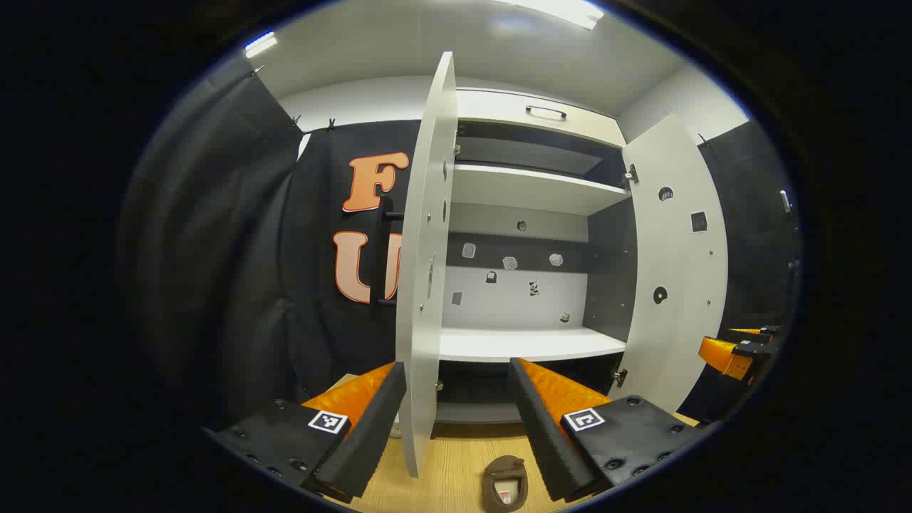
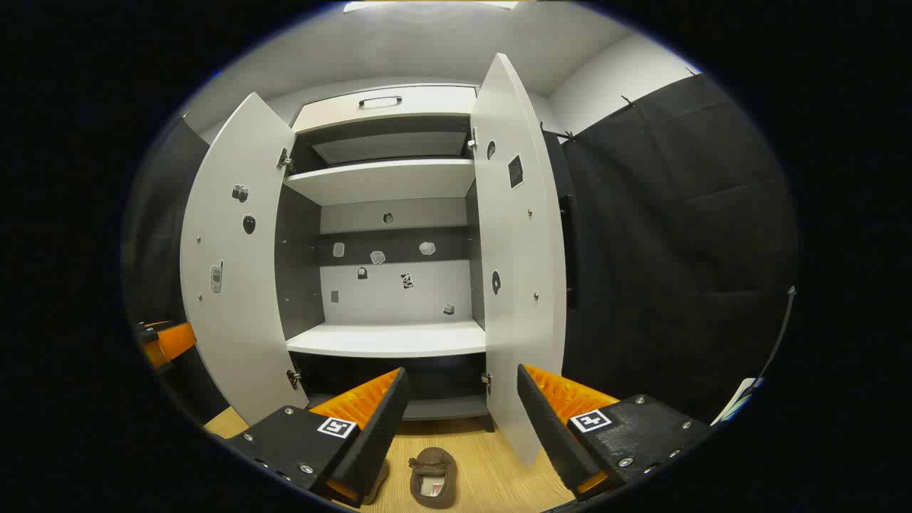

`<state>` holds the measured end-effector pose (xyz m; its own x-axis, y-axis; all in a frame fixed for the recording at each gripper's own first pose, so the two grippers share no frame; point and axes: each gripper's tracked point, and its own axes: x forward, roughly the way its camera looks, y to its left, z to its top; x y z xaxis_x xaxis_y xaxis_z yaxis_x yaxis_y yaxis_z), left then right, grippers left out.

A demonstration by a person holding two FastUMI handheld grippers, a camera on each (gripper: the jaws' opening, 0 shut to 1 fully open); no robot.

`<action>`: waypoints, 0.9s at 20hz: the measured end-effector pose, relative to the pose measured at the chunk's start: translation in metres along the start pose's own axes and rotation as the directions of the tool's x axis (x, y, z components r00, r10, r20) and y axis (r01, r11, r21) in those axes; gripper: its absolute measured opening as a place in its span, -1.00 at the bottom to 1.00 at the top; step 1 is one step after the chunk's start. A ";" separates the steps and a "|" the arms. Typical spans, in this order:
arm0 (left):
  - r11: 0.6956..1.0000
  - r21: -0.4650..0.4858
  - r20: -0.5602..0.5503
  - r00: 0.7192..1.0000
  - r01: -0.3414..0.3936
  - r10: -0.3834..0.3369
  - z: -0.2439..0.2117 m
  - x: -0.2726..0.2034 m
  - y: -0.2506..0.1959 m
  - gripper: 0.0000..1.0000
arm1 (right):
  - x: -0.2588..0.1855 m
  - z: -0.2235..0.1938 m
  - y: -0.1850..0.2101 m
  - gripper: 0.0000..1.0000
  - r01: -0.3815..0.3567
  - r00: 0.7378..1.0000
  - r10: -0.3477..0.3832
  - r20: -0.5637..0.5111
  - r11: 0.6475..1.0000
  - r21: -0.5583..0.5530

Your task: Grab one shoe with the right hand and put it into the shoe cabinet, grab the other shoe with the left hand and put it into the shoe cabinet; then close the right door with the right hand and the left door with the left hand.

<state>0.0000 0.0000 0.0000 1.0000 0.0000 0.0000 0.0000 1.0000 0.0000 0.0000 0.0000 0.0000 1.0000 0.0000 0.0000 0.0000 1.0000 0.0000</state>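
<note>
Both doors of the shoe cabinet [image 2: 388, 342] stand open; a brown shoe [image 2: 432, 478] lies near on the floor, a second possibly beside it. Left gripper [image 1: 456, 388] and right gripper [image 2: 462, 395] hover, fingers apart, empty.

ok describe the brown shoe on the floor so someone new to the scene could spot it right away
Start at the tall white shoe cabinet with both doors swung open. On the wooden floor just in front of its base lies a single brown shoe, opening upward, between the right tool's fingers in the right gripper view. It is the only dark, rounded thing on the pale boards.
</note>
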 end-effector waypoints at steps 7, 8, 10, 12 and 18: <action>1.000 -0.001 -0.002 1.000 -0.005 0.005 0.000 -0.001 0.003 0.88 | -0.001 0.003 0.001 0.87 0.006 1.000 -0.006 0.008 1.000 -0.005; 1.000 -0.002 -0.001 1.000 -0.005 0.005 0.001 -0.001 0.003 0.89 | -0.001 0.003 0.002 0.87 0.006 1.000 -0.006 0.007 1.000 -0.004; 1.000 0.000 0.001 1.000 -0.007 0.007 0.002 -0.002 0.004 0.89 | 0.000 0.003 0.002 0.87 0.005 1.000 -0.005 0.006 1.000 -0.003; 1.000 -0.001 0.003 1.000 -0.007 0.007 0.002 -0.002 0.003 0.90 | 0.000 0.003 0.003 0.87 0.002 1.000 -0.002 0.004 1.000 -0.006; 1.000 0.001 0.002 1.000 -0.004 0.004 0.004 -0.003 0.001 0.89 | 0.000 -0.003 0.004 0.87 -0.003 1.000 0.003 -0.012 1.000 -0.012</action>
<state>-0.0035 0.0010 0.0037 1.0000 0.0037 0.0018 -0.0037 1.0000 0.0012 0.0004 0.0038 -0.0027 0.9999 0.0029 -0.0121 -0.0030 0.9999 -0.0121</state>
